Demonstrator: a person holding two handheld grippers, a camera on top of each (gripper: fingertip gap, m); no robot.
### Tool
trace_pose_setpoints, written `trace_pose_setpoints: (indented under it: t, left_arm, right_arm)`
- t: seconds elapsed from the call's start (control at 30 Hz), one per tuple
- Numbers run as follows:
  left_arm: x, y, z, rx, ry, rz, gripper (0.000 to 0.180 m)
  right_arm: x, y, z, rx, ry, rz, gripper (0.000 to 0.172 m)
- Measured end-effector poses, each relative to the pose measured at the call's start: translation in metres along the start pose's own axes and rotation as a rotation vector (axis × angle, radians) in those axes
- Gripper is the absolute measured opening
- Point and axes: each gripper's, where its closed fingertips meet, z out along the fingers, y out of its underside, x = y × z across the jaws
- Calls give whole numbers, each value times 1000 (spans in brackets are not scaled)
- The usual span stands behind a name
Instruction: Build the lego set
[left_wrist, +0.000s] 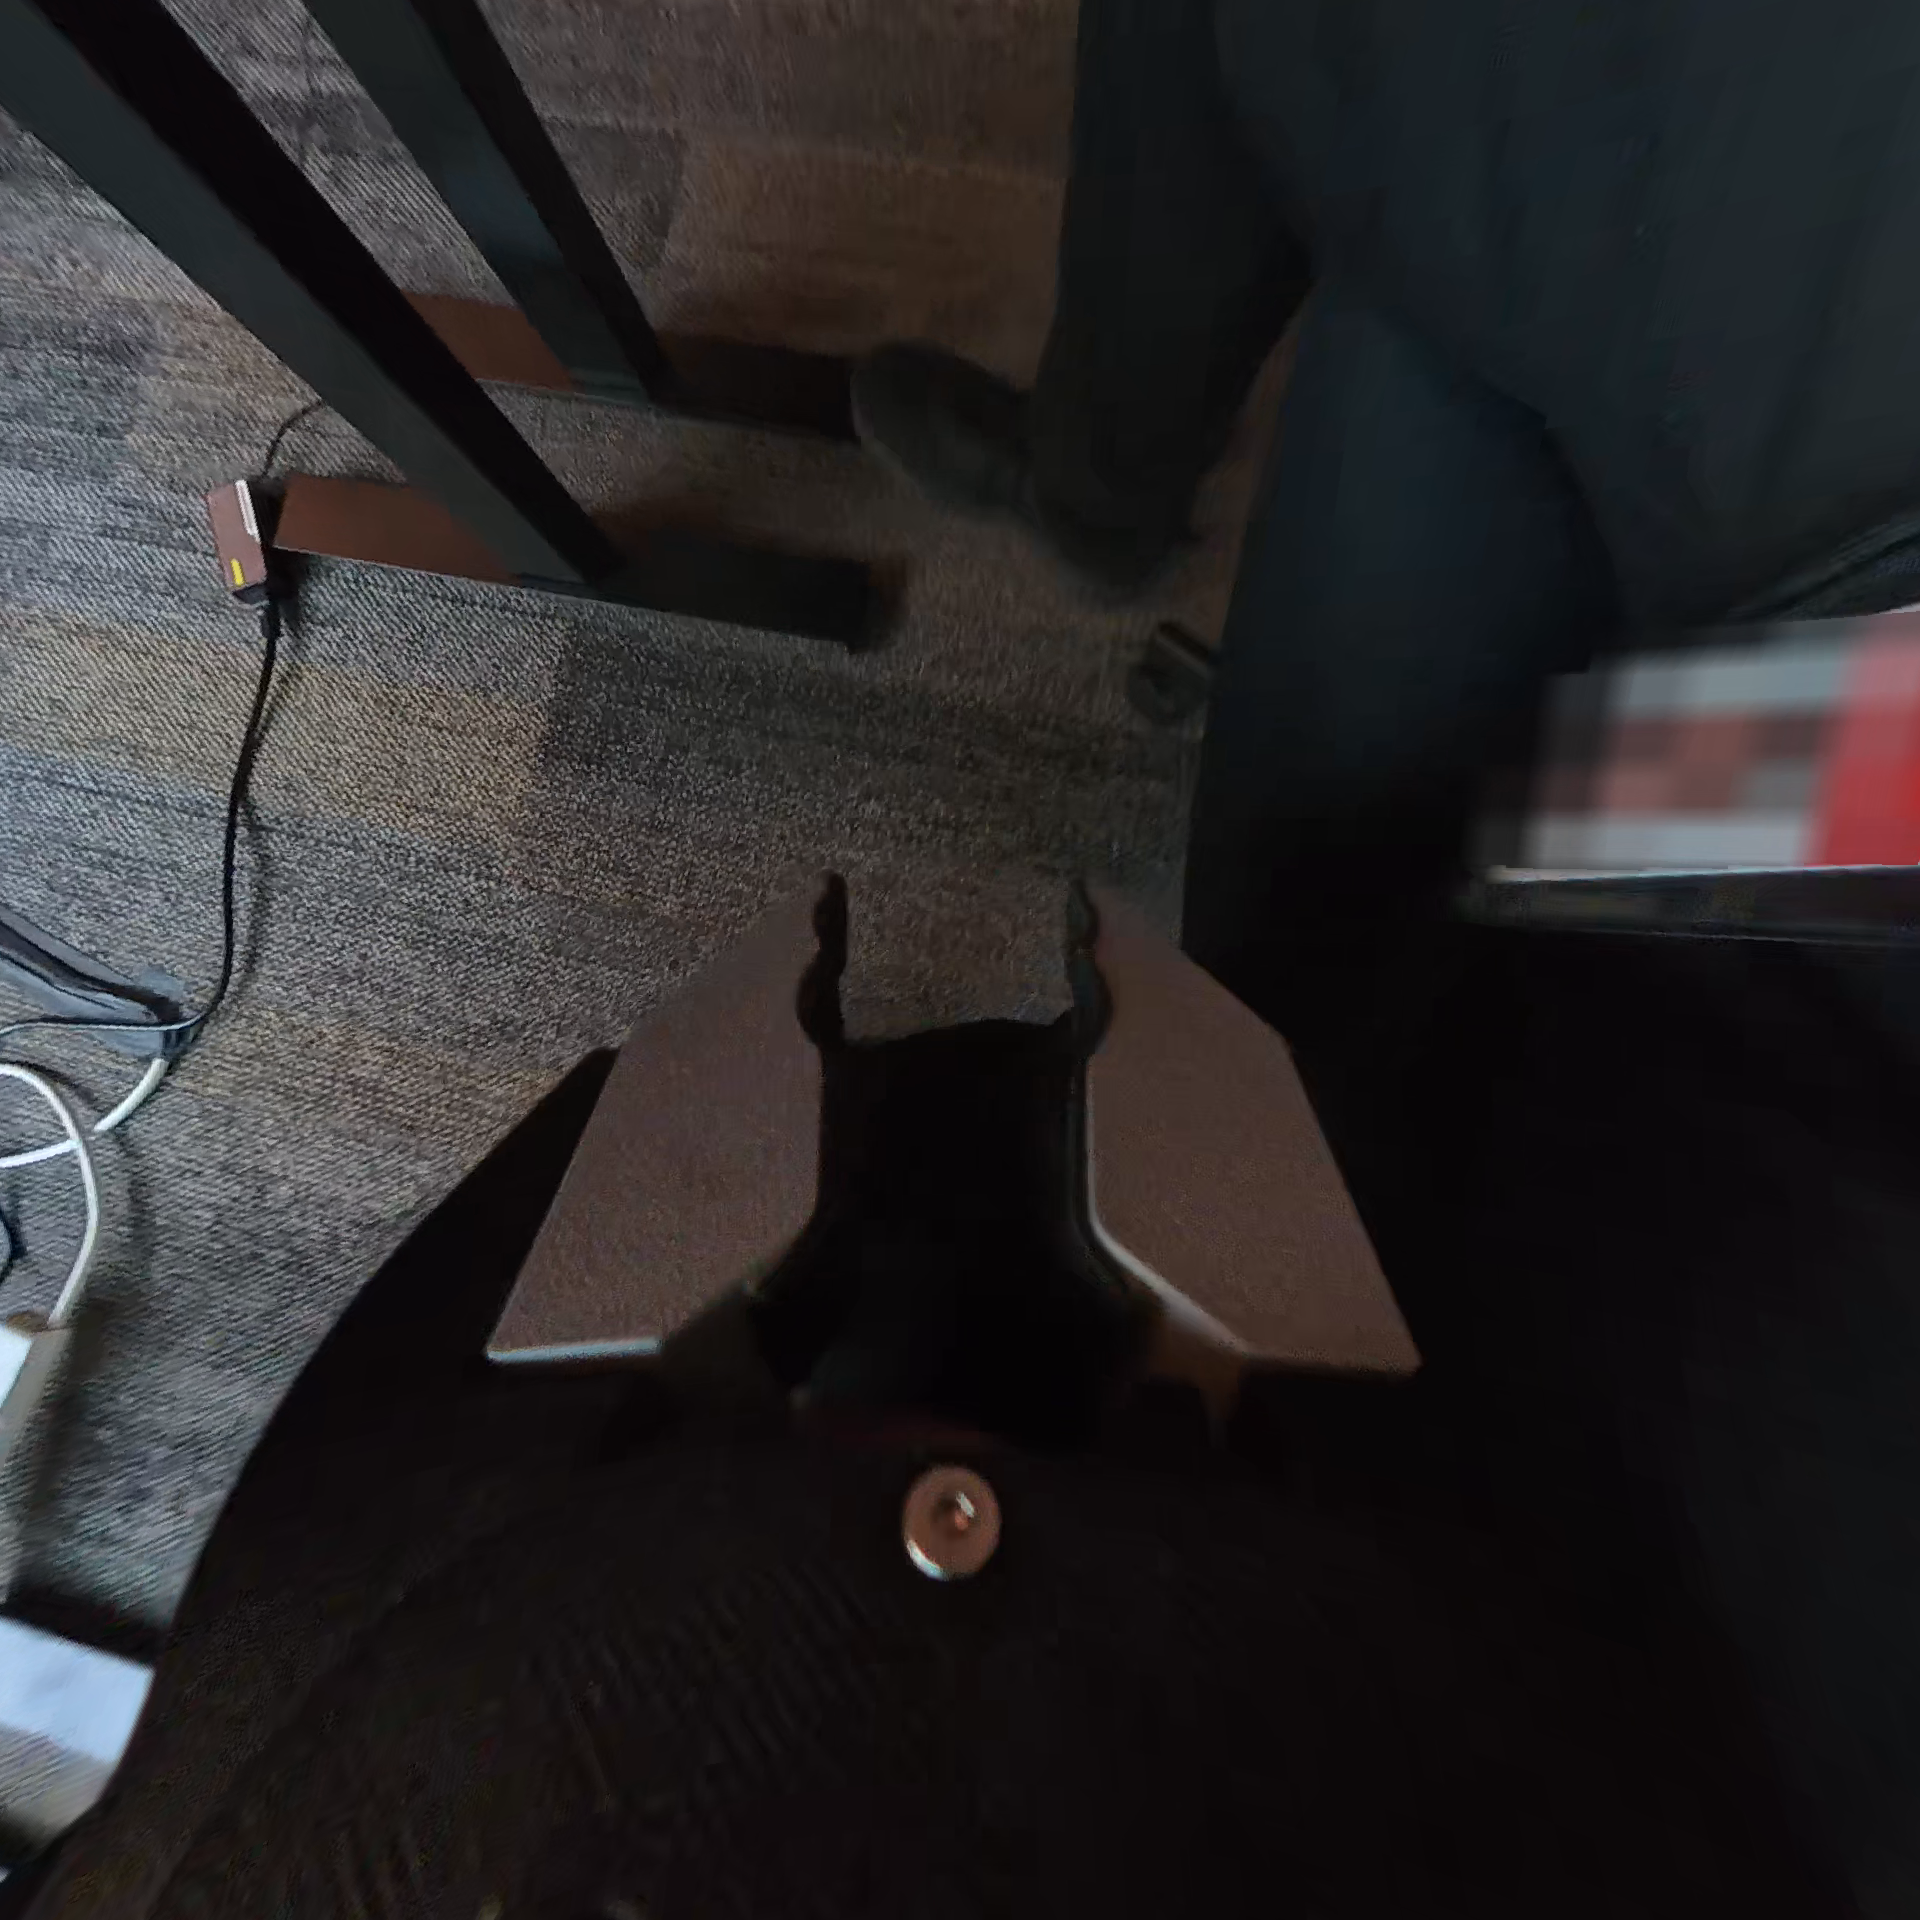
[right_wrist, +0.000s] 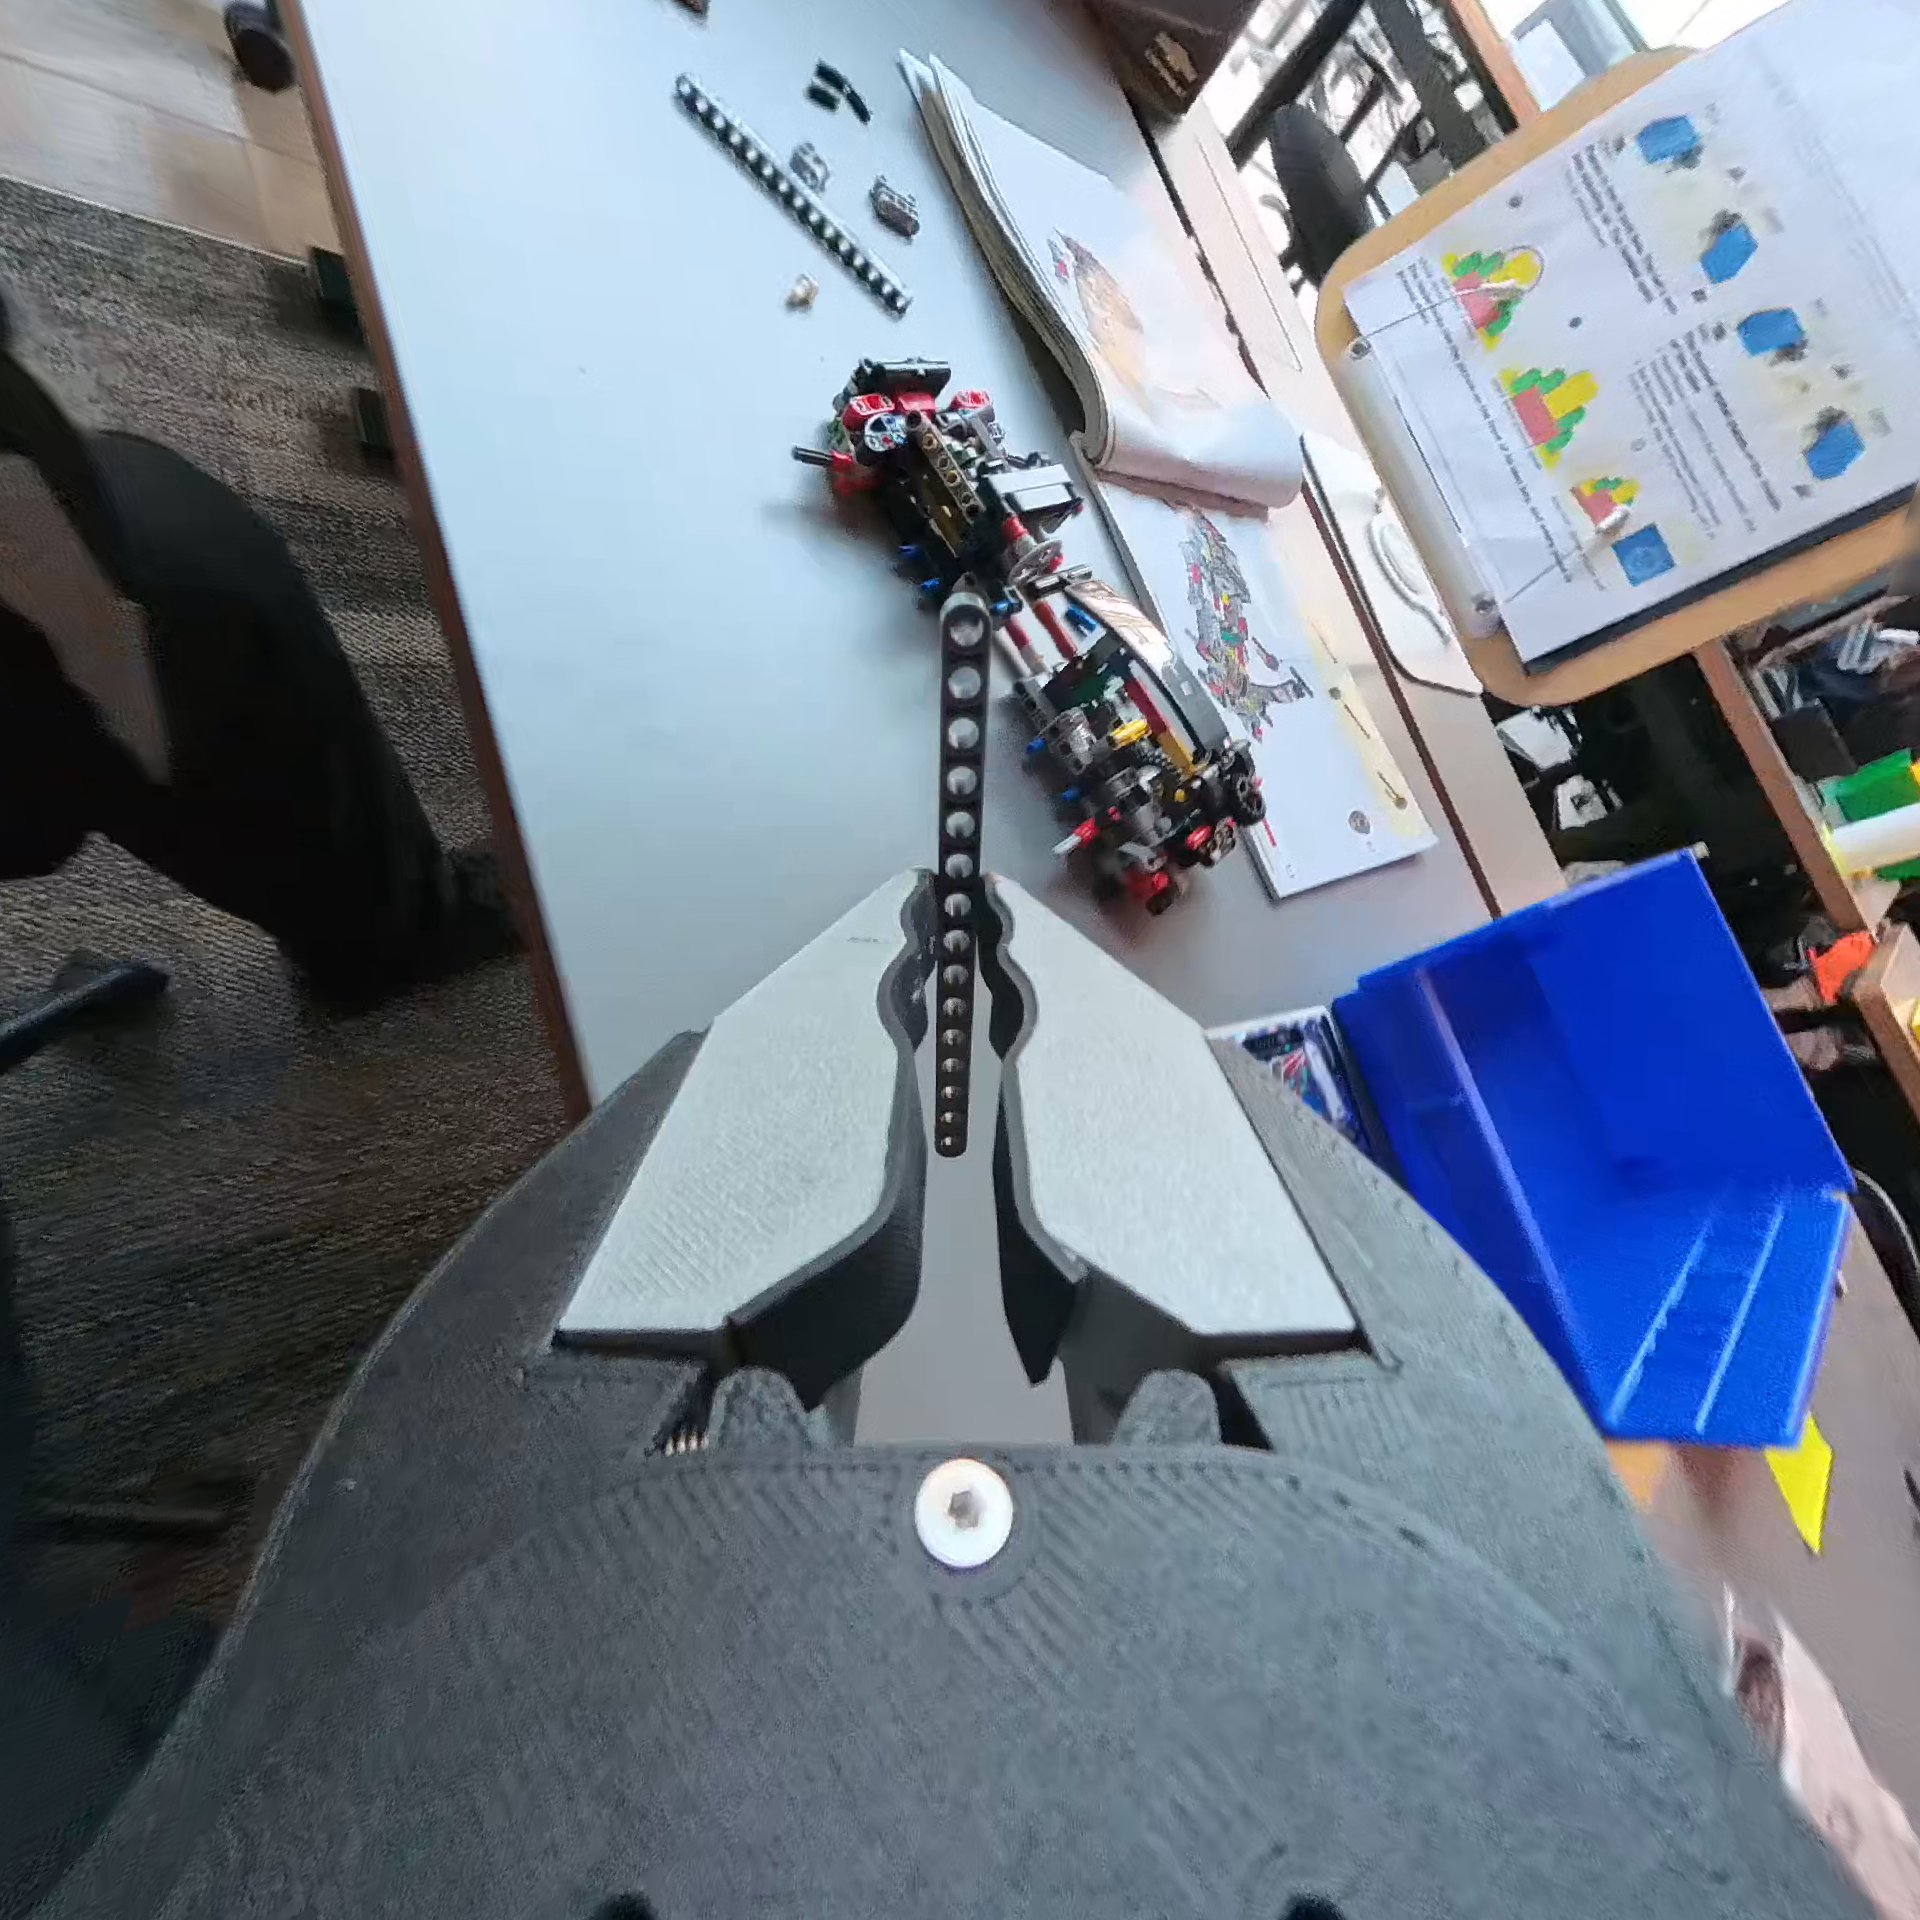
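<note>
Left wrist view: dark gripper body with a silver screw fills the bottom of frame. Left gripper has its fingers apart, moderate gap, only grey carpet visible between the tips. Nothing held, nothing touched. It's pointing down at the floor, view is dim and blurred. Black table legs run diagonally top left, with a flat foot bar on the carpet. Black cable runs down from a small connector block at the bar's end; white cable loops at the left edge. Dark clothing of a person takes up the right side.

Right wrist view: grey printed gripper body, screw at centre. Right gripper is clamped on a long black perforated beam. Both fingertips press the beam's sides, almost fully together. Beam sticks out forward past the tips, back end lies between the fingers. Its far end is over the pale table, near a partly built brick vehicle model; contact can't be told. Second black perforated beam and a few small loose parts lie farther off. Open instruction booklet sits right of the model. Blue plastic bin is near right, tilted. Printed sheet on a board top right.
</note>
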Motion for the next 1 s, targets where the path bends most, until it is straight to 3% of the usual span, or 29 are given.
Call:
trace_pose_setpoints:
  t: [0.13,0.23,0.43,0.53,0.67,0.83,1.0]
  left_arm:
    - [24,-14,-16,80,36,-39,48]
    - [11,-53,-49,223,27,-117,45]
    - [-99,-124,-139,517,-116,-251,42]
    - [-163,-144,-162,590,-200,-302,42]
    - [-204,-171,-156,658,-117,-357,42]
    - [-223,-180,-106,528,-35,-426,40]
    - [-235,-182,-77,456,7,-471,40]
  right_arm:
    - [26,4,39,48,28,-82,5]
    - [35,3,61,114,38,-161,4]
    - [52,3,103,160,106,-266,4]
    - [51,1,119,185,87,-259,4]
    - [41,18,131,137,27,-251,4]
    - [31,11,137,135,11,-290,5]
    - [22,6,149,121,2,-323,5]
